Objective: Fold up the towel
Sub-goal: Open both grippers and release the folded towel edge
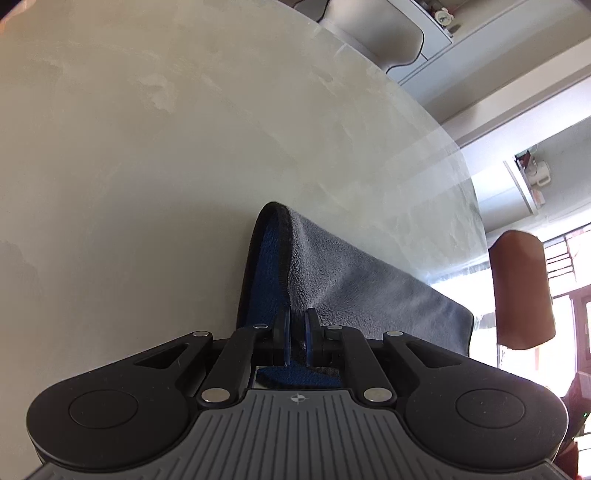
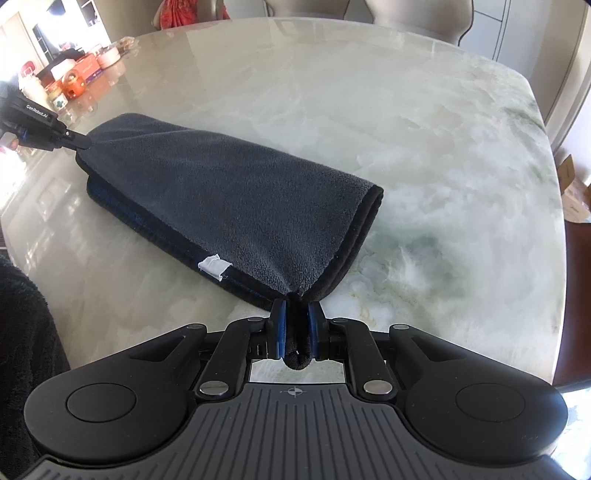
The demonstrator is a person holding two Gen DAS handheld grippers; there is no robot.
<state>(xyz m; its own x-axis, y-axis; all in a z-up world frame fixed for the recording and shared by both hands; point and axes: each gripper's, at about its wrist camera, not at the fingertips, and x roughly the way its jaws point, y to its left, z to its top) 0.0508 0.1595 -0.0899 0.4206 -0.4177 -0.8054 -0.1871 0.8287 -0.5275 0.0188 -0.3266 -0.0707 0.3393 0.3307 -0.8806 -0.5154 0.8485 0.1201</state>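
Observation:
A dark grey towel (image 2: 229,192) with a blue underside and black trim lies folded over on the marble table (image 2: 424,140). A white tag (image 2: 214,266) shows on its near edge. My right gripper (image 2: 296,314) is shut on the towel's near corner. My left gripper (image 2: 82,142) is shut on the far left corner. In the left wrist view the left gripper (image 1: 297,317) pinches the towel (image 1: 351,280), whose blue side (image 1: 267,266) curls up to the left.
Jars and boxes (image 2: 81,70) stand at the table's far left. Beige chairs (image 2: 417,14) stand behind the table. A brown chair (image 1: 521,288) is past the table edge. A dark fleecy cloth (image 2: 26,332) is at the near left.

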